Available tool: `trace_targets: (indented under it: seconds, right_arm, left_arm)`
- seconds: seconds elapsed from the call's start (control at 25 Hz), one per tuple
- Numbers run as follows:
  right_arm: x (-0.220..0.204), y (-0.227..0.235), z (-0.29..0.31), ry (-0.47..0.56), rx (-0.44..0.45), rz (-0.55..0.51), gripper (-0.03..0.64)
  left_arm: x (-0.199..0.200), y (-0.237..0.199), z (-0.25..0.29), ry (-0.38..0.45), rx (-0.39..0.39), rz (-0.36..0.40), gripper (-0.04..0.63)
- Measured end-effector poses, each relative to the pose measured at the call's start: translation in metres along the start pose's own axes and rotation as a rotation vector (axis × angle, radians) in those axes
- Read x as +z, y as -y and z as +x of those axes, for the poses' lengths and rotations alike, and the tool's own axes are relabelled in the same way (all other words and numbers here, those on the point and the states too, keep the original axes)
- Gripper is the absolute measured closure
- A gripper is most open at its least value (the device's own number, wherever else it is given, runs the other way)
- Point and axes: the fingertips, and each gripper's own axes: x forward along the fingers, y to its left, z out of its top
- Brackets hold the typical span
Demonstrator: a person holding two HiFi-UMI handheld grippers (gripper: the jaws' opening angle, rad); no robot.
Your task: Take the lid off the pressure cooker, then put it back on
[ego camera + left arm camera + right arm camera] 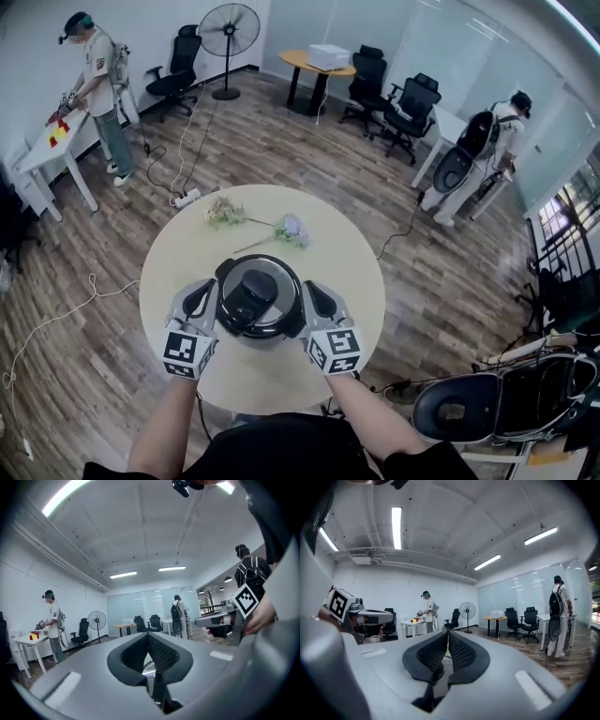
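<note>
The pressure cooker (260, 300) stands on the round beige table (281, 375), its silver lid with a black handle (251, 298) seated on top. My left gripper (204, 292) is at the cooker's left side and my right gripper (313, 291) at its right side, both close to the rim. In the left gripper view the jaws (149, 652) are shut with nothing between them, looking level across the room; the right gripper (226, 619) shows at the right. In the right gripper view the jaws (446, 649) are shut and empty too. The cooker appears in neither gripper view.
Two sprigs of artificial flowers (225, 214) (291, 231) lie on the table's far side. People stand at a white table at the left (98, 84) and at the right (478, 159). A fan (228, 37), office chairs (394, 94), floor cables and a scooter (506, 398) surround the table.
</note>
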Motion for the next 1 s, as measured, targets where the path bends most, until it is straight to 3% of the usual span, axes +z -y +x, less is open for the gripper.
trace_targets:
  seconds: [0.2,1.0]
  right_arm:
    - [0.013,0.016,-0.019,0.081,-0.06,-0.016,0.601]
    - [0.031,0.005,-0.028,0.108,-0.021,-0.109,0.609]
  left_arm:
    - [0.013,0.002,-0.001,0.035,0.03,0.002,0.595]
    - [0.021,0.007,-0.015,0.062,0.068,-0.02,0.595]
